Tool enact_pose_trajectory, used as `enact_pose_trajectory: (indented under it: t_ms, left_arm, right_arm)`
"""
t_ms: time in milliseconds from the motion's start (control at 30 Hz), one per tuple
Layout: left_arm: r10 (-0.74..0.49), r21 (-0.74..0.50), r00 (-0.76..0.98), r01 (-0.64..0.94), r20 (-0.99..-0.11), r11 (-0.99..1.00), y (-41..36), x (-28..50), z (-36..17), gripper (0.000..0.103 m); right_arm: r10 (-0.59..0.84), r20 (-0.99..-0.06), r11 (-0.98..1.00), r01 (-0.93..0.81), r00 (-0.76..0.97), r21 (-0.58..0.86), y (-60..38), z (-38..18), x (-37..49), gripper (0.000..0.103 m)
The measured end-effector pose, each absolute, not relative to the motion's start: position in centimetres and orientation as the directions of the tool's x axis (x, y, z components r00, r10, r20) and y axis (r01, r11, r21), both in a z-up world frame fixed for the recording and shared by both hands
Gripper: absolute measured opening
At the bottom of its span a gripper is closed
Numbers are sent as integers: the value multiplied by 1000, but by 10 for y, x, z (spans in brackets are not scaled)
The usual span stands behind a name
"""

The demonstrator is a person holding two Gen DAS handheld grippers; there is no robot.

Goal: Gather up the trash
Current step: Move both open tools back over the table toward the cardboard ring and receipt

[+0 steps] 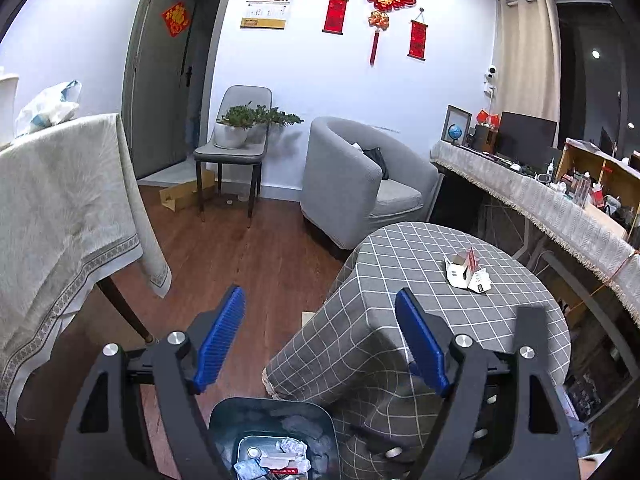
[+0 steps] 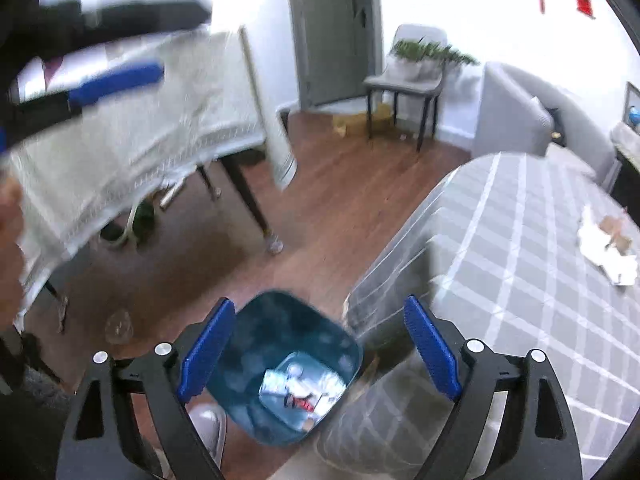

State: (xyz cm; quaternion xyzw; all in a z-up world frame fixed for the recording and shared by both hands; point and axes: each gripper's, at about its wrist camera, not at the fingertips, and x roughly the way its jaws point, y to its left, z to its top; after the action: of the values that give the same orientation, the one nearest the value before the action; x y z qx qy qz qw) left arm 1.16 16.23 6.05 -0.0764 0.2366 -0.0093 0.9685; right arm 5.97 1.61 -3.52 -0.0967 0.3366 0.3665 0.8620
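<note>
A dark teal trash bin (image 1: 272, 424) stands on the wood floor beside the checked round table (image 1: 420, 320); several crumpled wrappers lie in it. It also shows in the right wrist view (image 2: 280, 332), with trash (image 2: 300, 386) at its bottom. My left gripper (image 1: 320, 336) is open and empty above the bin. My right gripper (image 2: 320, 352) is open and empty over the bin. A small pile of white and red paper trash (image 1: 468, 270) lies on the checked table; it also shows blurred in the right wrist view (image 2: 608, 244). The left gripper shows blurred at the upper left of the right wrist view (image 2: 116, 78).
A table with a cream cloth (image 1: 60, 208) stands left, its dark leg (image 1: 124, 308) close to the bin. A grey armchair (image 1: 360, 184), a chair with a potted plant (image 1: 236, 132) and a cluttered long desk (image 1: 560, 200) stand beyond.
</note>
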Motion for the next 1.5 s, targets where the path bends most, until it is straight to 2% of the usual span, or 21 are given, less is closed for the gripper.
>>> enact_pose_trajectory:
  t_ms: [200,533,1500]
  left_arm:
    - [-76,-180,891,-7,-447,984,152,23,63,81]
    - [-110,-140,881,51,-459,989,116,51,60,83]
    - [-230,-112,804,202,-549,973,15,162,18,83]
  right_arm:
    - [518,-617,774,-631,592,44,-21,-19,81,87]
    - [449,-581,851,-523,679,47,-84,-4,127,87]
    - [374,-577,912,-402,726,85,-193,16,235,89]
